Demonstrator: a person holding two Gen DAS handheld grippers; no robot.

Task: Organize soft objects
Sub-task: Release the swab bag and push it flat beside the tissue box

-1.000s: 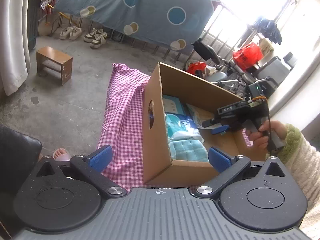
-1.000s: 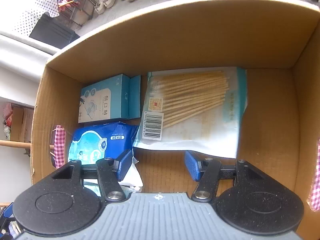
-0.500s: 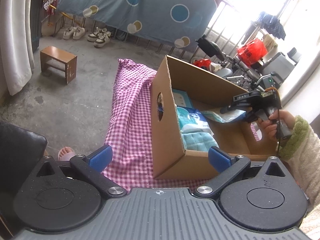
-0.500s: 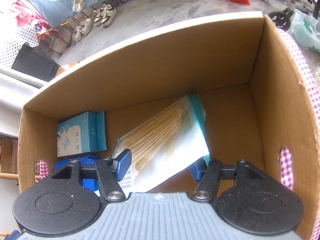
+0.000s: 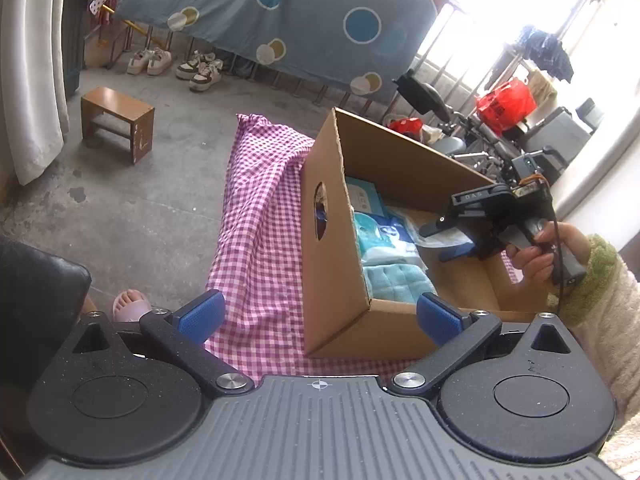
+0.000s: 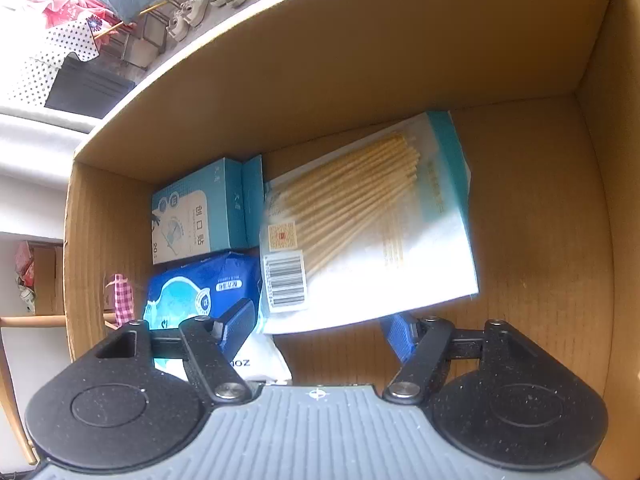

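An open cardboard box (image 5: 332,264) stands on a pink checked cloth (image 5: 260,216); it also fills the right wrist view (image 6: 360,52). Inside lie a teal carton (image 6: 200,212), a blue wipes pack (image 6: 200,292), a light blue towel (image 5: 396,280) and a clear pack of cotton swabs (image 6: 360,220). My right gripper (image 6: 324,328) is inside the box with its jaws apart, and the swab pack lies tilted between them. It also shows in the left wrist view (image 5: 452,240). My left gripper (image 5: 318,314) is open and empty, in front of the box's near corner.
A small wooden stool (image 5: 118,120) stands on the concrete floor at the left. Shoes (image 5: 200,68) line up under a hanging blue sheet (image 5: 280,12). A black chair (image 5: 36,300) and a bare foot (image 5: 130,304) are at the near left. Bikes and a red bag (image 5: 504,104) stand behind the box.
The right gripper lifted the swab pack, then came back down into the box; the pack now lies tilted lower and the jaws have spread. The left gripper stayed open.
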